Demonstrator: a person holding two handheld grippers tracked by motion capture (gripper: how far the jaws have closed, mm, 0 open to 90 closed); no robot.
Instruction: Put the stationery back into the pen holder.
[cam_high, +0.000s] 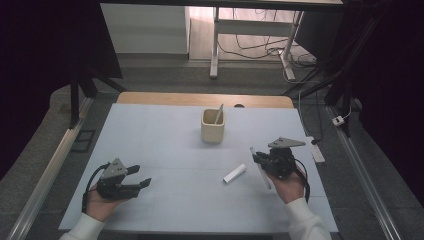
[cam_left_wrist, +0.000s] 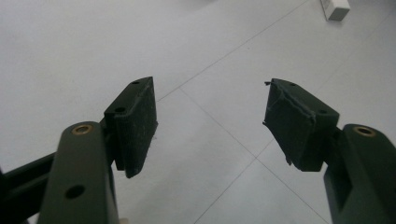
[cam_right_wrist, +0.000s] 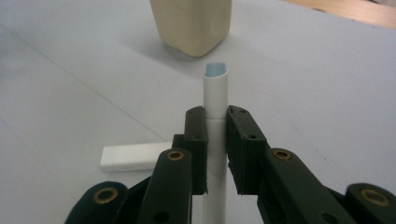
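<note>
The right gripper (cam_right_wrist: 215, 149) has its jaws clamped on a white pen (cam_right_wrist: 216, 93) above the bench (cam_high: 165, 140), near the beige cup (cam_high: 213, 126), while the left gripper (cam_left_wrist: 210, 126) hangs open and empty.

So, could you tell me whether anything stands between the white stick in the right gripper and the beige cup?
Nothing visible does. The right gripper is shut on the white stick, and bare table lies between it and the beige cup. The short white block lies off to the side, outside that line.
</note>
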